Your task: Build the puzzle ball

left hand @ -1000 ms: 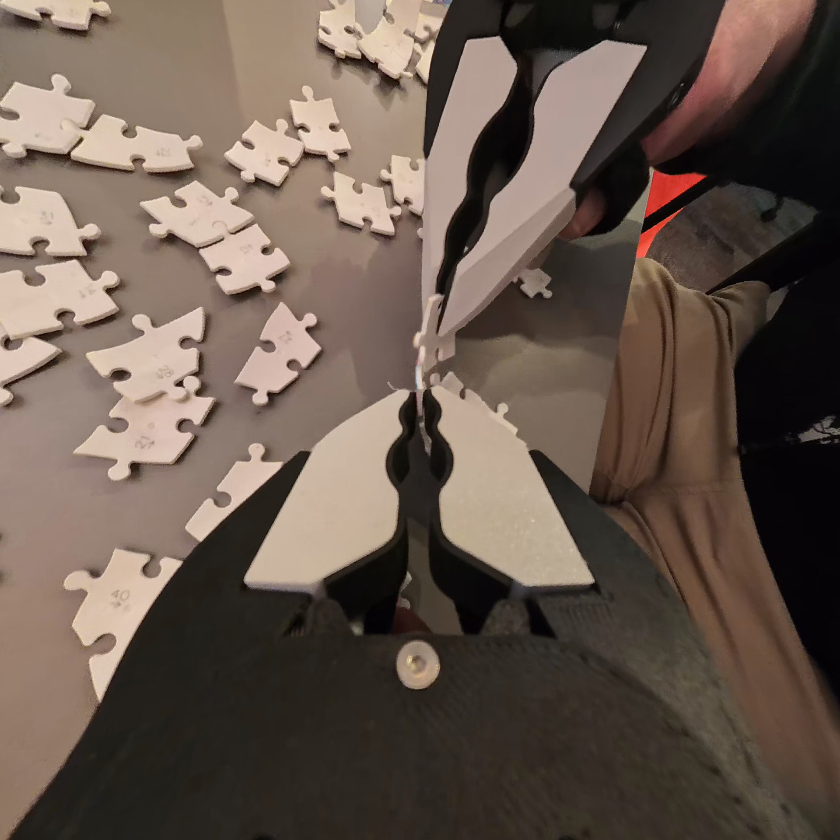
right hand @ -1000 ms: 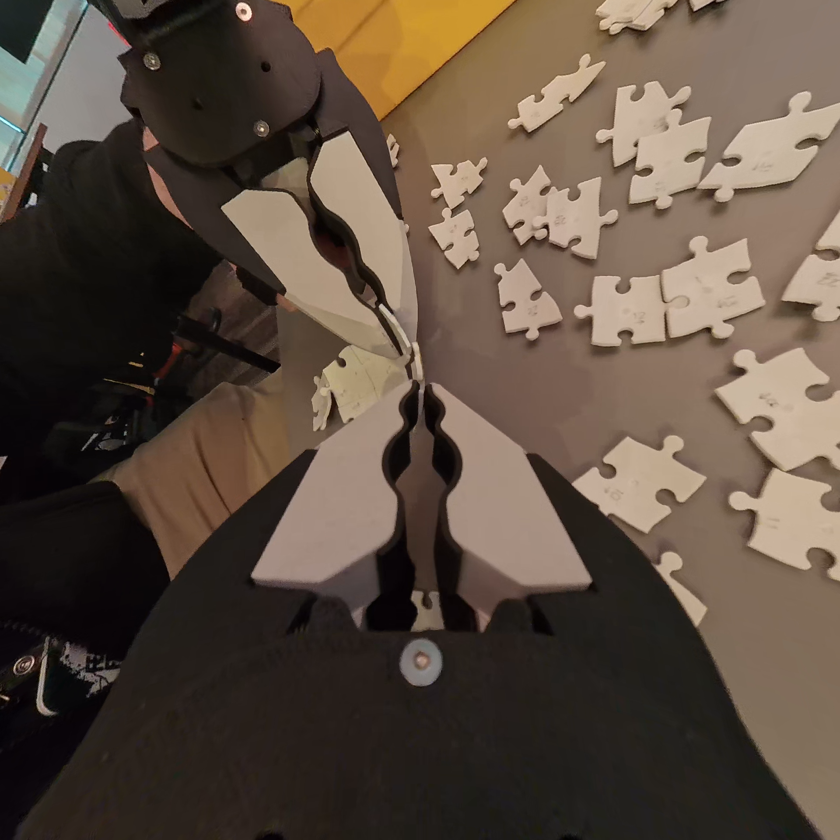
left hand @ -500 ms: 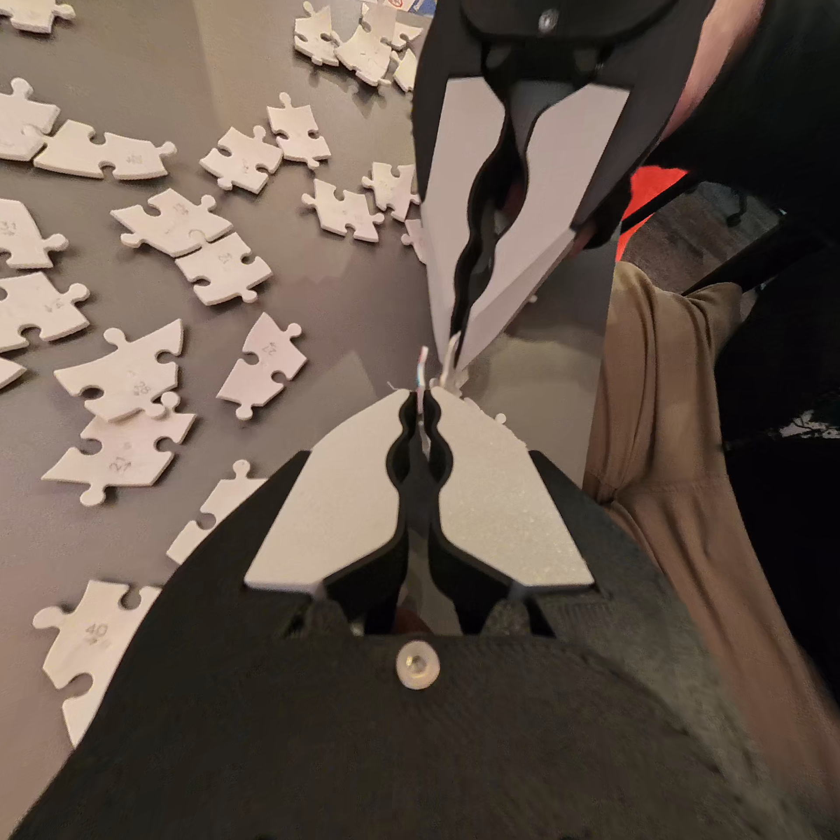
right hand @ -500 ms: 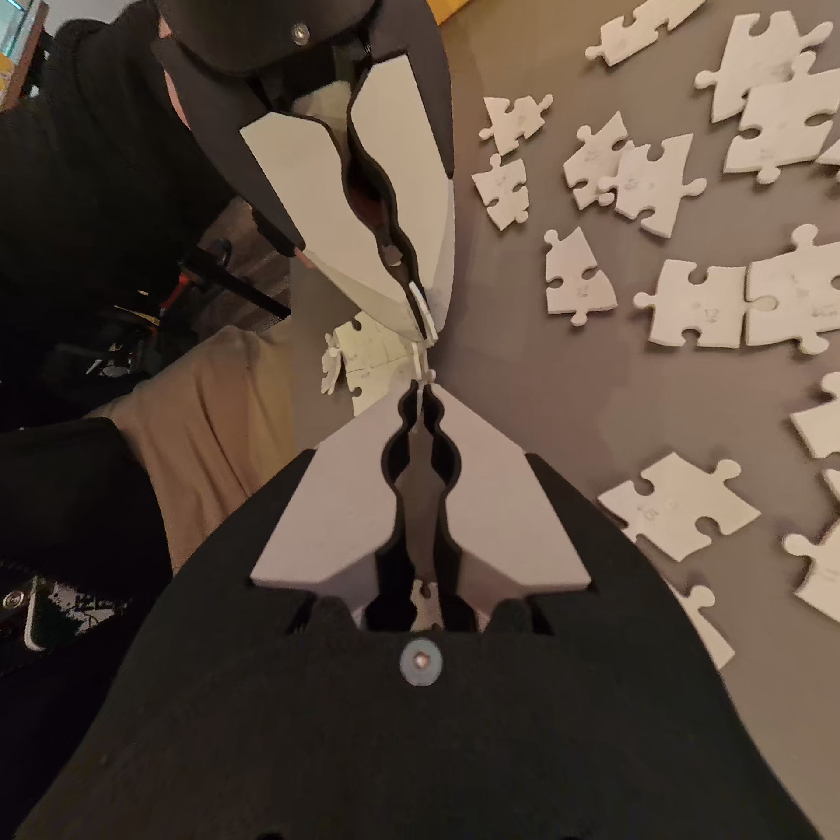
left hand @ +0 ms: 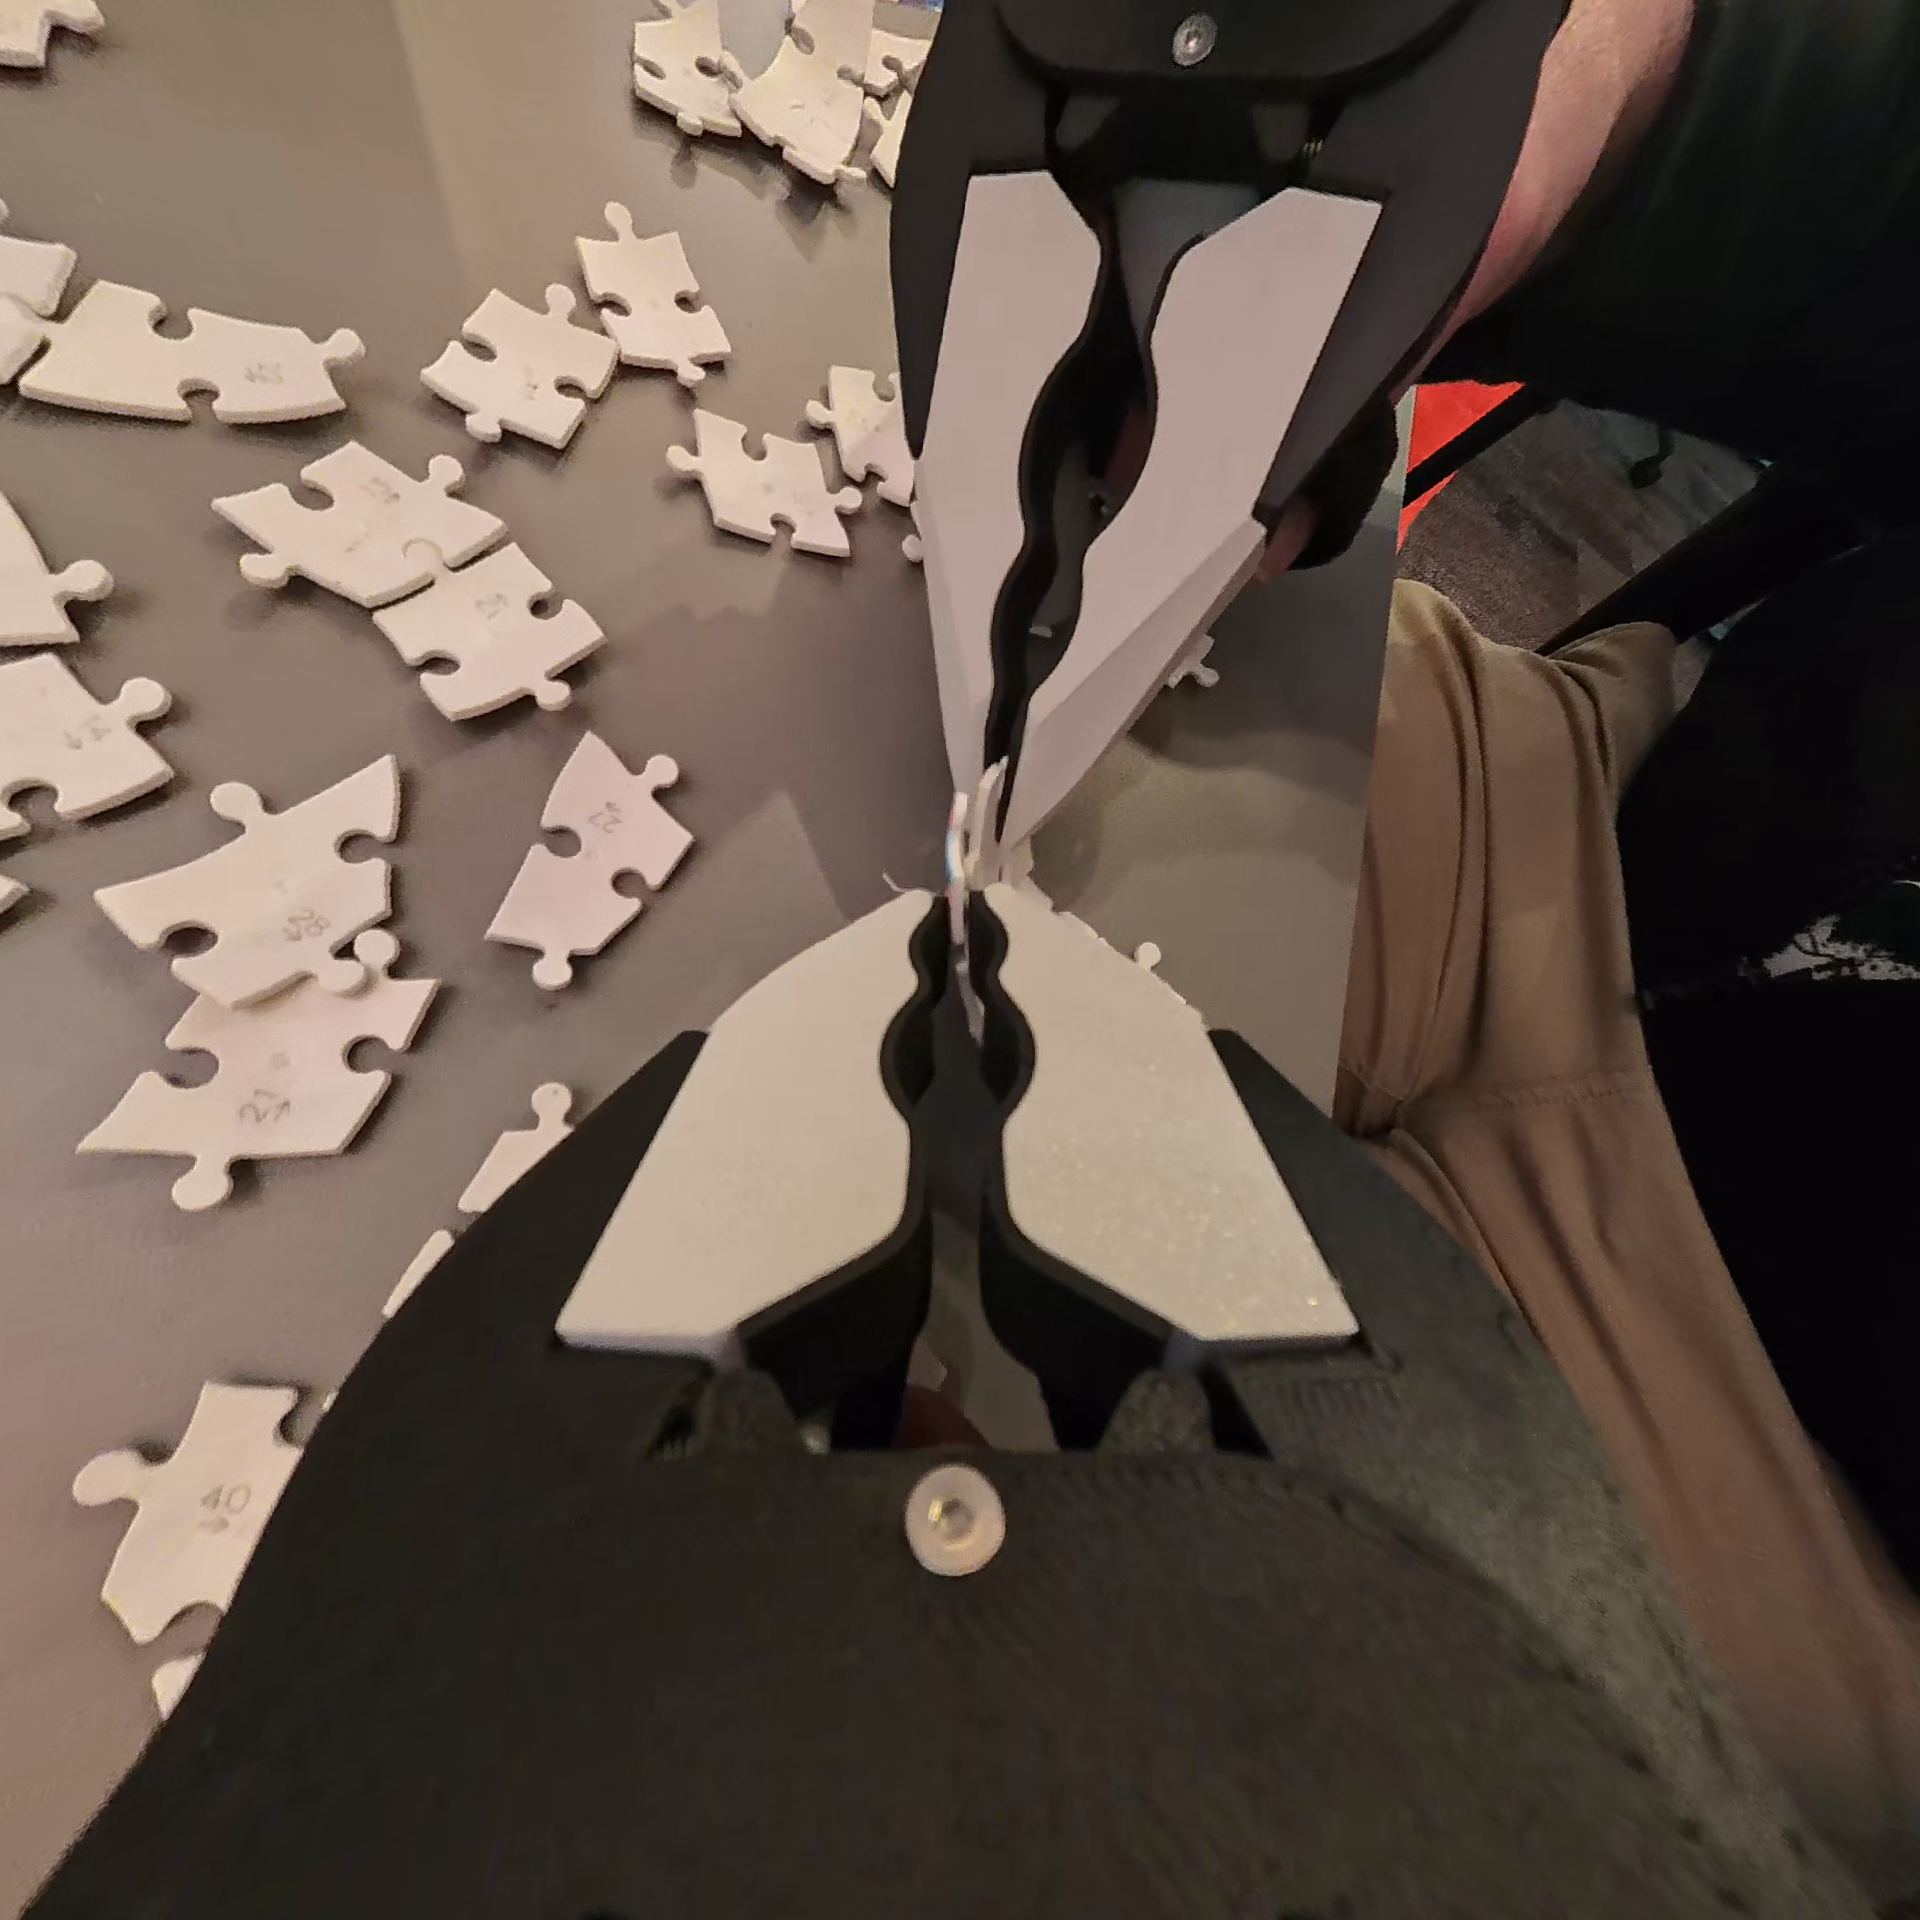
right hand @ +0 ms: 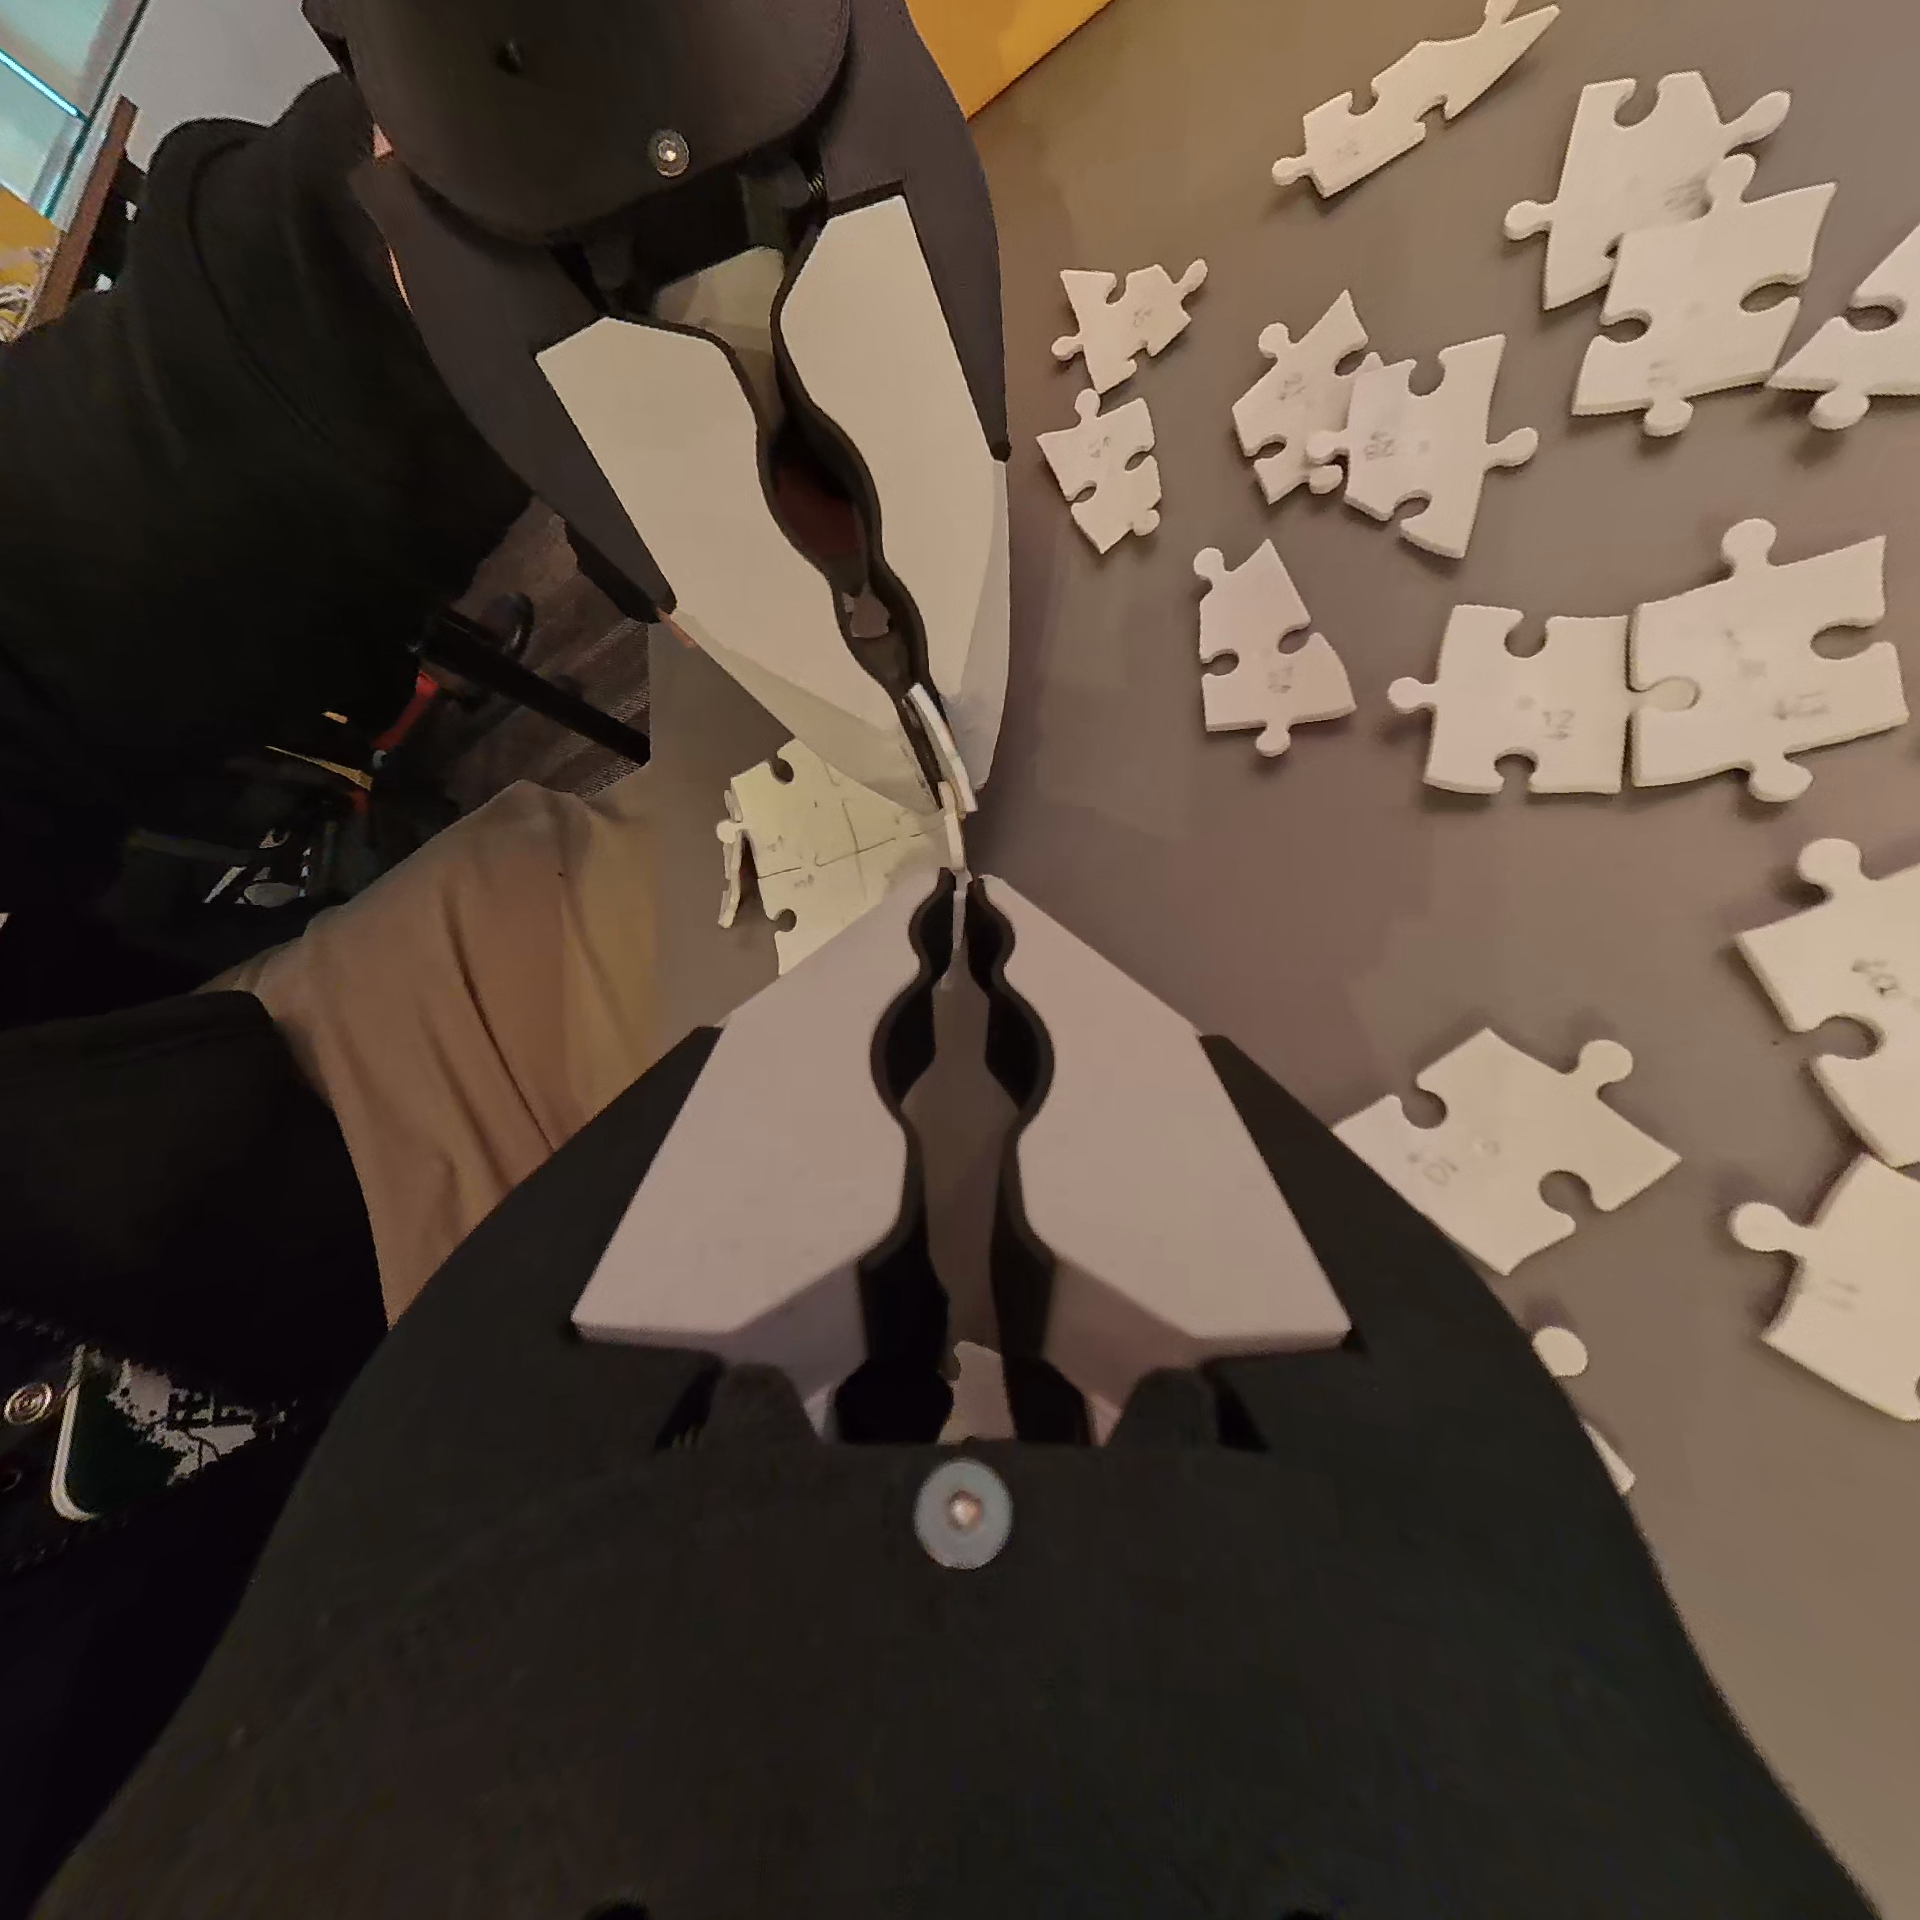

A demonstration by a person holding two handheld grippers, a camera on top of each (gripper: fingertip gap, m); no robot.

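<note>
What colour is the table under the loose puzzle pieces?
The table is plain dark grey; the puzzle pieces are white. The right wrist view shows it best.

**Pieces meeting tip to tip**

Ahead of the left gripper (left hand: 964,914) fingertips, its held piece (left hand: 958,847) touches the right gripper's (left hand: 995,774) piece (left hand: 992,800). Loose pieces (left hand: 592,857) lie left of the fingers; the table (left hand: 790,675) edge runs right.
</note>
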